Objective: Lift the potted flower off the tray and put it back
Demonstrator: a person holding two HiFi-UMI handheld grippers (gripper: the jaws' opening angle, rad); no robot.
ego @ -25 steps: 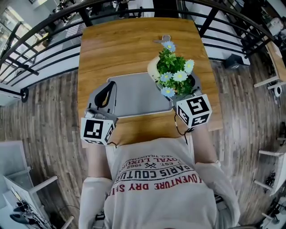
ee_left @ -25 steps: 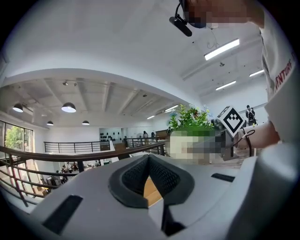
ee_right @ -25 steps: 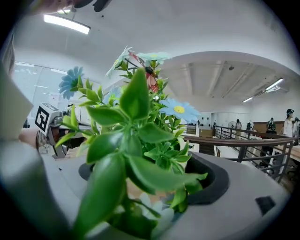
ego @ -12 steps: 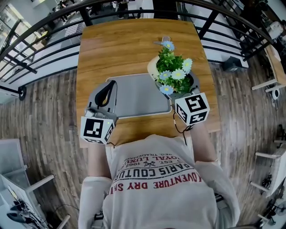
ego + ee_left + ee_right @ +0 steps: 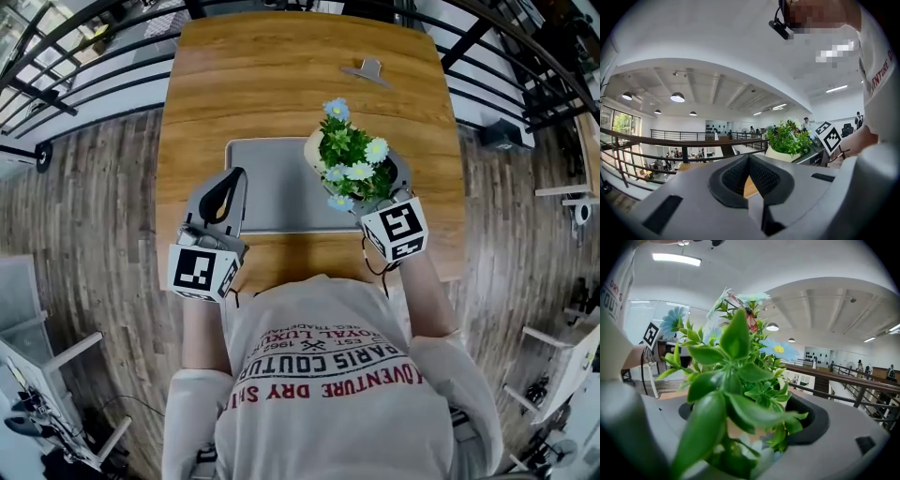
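The rectangular brown table top (image 5: 281, 84) was grainy wood with a soft sheen. The flat grey tray (image 5: 272, 187) looked matt and smooth. The small potted flower (image 5: 352, 169) had glossy, plastic-looking green leaves.

A wooden table (image 5: 281, 84) stood on a plank floor (image 5: 84, 216). A small grey part (image 5: 367, 69) lay alone near the table's far edge. A dark railing (image 5: 684, 141) ran beyond the table. Round ceiling lamps (image 5: 677, 97) were lit overhead. White furniture (image 5: 56, 361) stood on the floor at lower left. Distant people (image 5: 858, 121) were too small to detail.
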